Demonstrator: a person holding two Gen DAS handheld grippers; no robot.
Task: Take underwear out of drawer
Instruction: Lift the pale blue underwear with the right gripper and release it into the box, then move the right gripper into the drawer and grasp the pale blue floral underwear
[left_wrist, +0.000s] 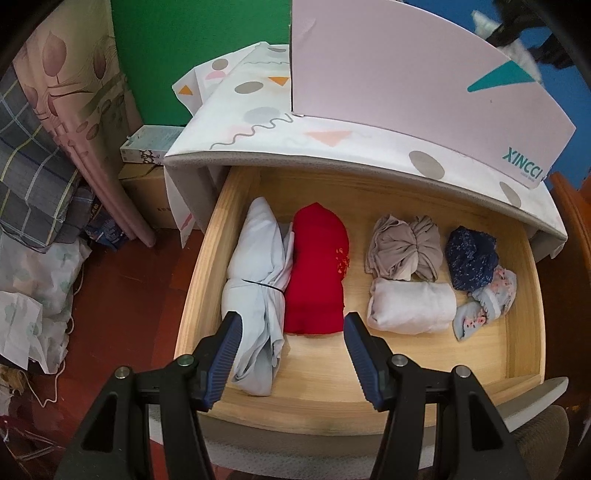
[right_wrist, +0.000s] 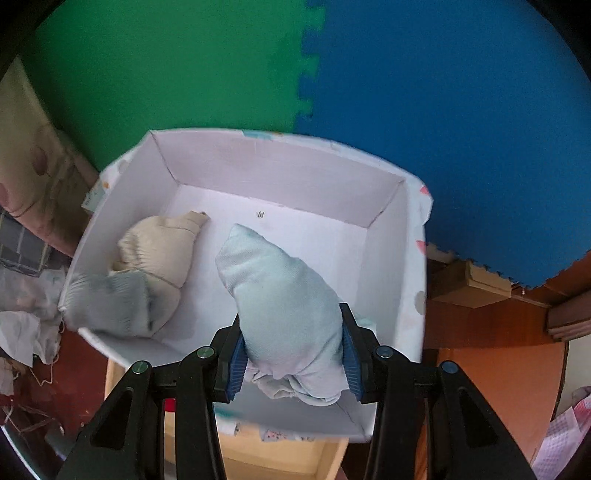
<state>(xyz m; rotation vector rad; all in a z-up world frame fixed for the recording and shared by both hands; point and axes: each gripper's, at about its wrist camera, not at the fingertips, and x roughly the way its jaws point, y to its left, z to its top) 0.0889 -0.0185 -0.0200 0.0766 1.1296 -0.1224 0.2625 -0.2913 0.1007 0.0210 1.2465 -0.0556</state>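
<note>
The wooden drawer (left_wrist: 207, 258) stands pulled out. In it lie a pale blue roll (left_wrist: 255, 291), a red roll (left_wrist: 317, 273), a beige bundle (left_wrist: 402, 247), a white roll (left_wrist: 413, 306), a navy patterned piece (left_wrist: 469, 258) and a light floral piece (left_wrist: 487, 302). My left gripper (left_wrist: 291, 354) hovers open over the drawer's front, nothing between its fingers. My right gripper (right_wrist: 293, 350) is shut on a rolled pale mint underwear (right_wrist: 284, 291), held above the white box (right_wrist: 391, 258). A beige bundle (right_wrist: 162, 251) and a grey piece (right_wrist: 107, 299) lie inside the box.
The white box (left_wrist: 406, 74) sits on the patterned cabinet top (left_wrist: 295, 136) above the drawer. Green and blue foam mats (right_wrist: 303, 66) cover the wall behind. Bags, cloth and cardboard boxes (left_wrist: 40, 221) crowd the red floor at the left. Orange wooden furniture (right_wrist: 491, 343) stands at the right.
</note>
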